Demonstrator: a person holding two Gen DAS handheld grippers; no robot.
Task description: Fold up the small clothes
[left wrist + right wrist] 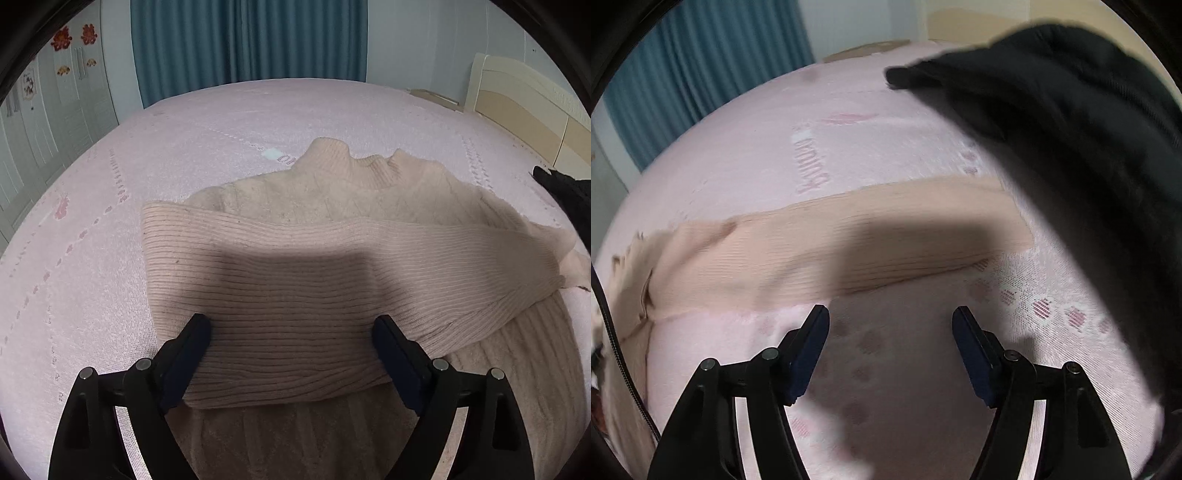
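A beige ribbed sweater (332, 192) lies flat on the pink bedsheet (184, 147), its collar (369, 166) pointing away from me. One sleeve (295, 266) is folded across the body. My left gripper (291, 325) hovers over the near end of that sleeve with its jaws spread wide, and the pads are not pressing on the cloth. In the blurred right wrist view, the other sleeve (849, 240) stretches across the sheet just beyond my right gripper (890, 314). That gripper is open over bare bedsheet (886, 369) and holds nothing.
A black garment (1071, 129) lies on the bed at the right, its edge also in the left wrist view (565, 192). Behind the bed hangs a teal curtain (247, 40). A pale wardrobe (55, 110) stands at the left and a cream headboard (524, 99) at the right.
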